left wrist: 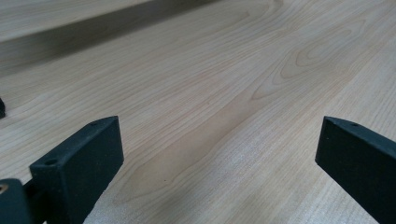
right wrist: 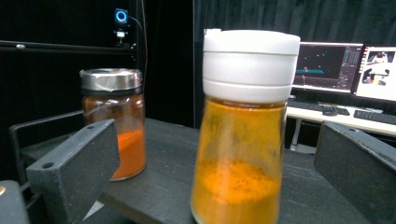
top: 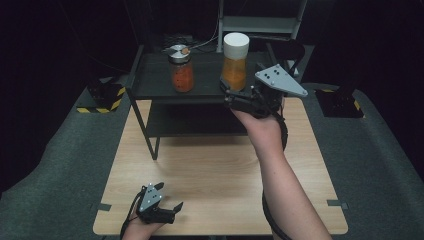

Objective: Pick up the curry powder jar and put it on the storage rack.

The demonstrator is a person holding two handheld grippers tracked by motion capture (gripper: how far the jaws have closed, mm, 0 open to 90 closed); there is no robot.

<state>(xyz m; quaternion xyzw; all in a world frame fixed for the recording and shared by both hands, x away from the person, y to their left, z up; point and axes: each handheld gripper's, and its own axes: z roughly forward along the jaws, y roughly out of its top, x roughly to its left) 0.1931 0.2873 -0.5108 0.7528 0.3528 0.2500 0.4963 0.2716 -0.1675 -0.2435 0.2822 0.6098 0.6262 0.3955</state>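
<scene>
I've got the right gripper (top: 227, 94) spread wide at the white-capped spice jar (right wrist: 240, 140), centre frame on the shelf (top: 150, 80). Glass, slick, part full: grab mid-body. Left gripper (top: 176, 207) idles open.

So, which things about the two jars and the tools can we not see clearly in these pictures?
- White-lidded jar: its base is cut off by the bottom edge of the right gripper view.
- Same jar, high view: the right tool covers its foot, so contact cannot be judged.
- Metal-lidded jar: the small thing on its lid is too small to identify.
- Left tool: the hand is cut off by the bottom edge.
</scene>
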